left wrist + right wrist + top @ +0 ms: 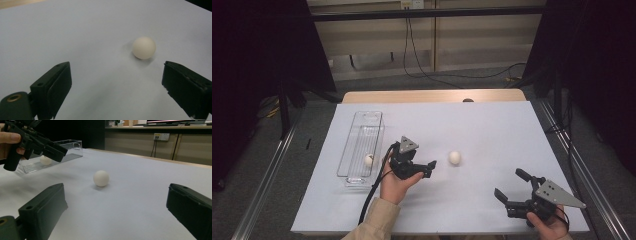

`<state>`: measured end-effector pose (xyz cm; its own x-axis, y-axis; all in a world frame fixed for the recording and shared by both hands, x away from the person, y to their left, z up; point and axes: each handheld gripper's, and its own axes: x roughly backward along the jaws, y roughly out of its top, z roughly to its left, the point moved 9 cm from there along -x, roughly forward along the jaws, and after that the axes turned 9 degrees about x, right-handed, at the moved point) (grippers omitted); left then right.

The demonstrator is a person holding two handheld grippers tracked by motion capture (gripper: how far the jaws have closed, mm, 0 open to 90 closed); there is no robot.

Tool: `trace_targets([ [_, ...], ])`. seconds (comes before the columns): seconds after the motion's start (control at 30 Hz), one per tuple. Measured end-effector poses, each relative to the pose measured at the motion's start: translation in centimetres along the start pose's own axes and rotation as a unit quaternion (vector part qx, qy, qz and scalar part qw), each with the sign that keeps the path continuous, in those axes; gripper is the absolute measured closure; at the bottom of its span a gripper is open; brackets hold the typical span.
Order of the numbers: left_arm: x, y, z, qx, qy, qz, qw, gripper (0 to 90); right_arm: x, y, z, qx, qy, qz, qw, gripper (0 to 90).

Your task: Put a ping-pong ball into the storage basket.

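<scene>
A: Where's the left gripper (428,166)?

B: Held low over the white table sheet (492,125), palm under its body, jaws spread wide with nothing between them, pointing right at the small white round ball (455,157) lying near its tips, untouched.

A: And the right gripper (512,186)?

B: At the near right corner, gripped from below, aimed left toward that ball, jaws gaping and empty, well apart from it.

A: Anything else?

B: A clear plastic rectangular bin (360,131) left of the left hand, with a second white ball (369,160) inside.

We're in a lab-style recording room: black curtains (257,60) flank a white-covered table (492,125), cables (422,65) trail over grey carpet, wall sockets (161,136) behind.
</scene>
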<state>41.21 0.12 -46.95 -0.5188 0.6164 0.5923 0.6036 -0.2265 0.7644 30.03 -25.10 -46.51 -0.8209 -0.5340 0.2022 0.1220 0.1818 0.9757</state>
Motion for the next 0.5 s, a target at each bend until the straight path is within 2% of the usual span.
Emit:
trace_targets([
  [0.23, -0.4, 0.1, -0.4, 0.004, -0.010, -0.007, 0.9999, 9.1, -0.2, 0.0, 0.1, -0.001, 0.002, 0.002, 1.0000, 1.7],
  [0.5, -1.0, 0.0, -1.1, -0.003, -0.014, -0.003, 0.9999, 9.1, -0.2, -0.1, -0.3, 0.001, -0.002, 0.001, 1.0000, 1.7],
])
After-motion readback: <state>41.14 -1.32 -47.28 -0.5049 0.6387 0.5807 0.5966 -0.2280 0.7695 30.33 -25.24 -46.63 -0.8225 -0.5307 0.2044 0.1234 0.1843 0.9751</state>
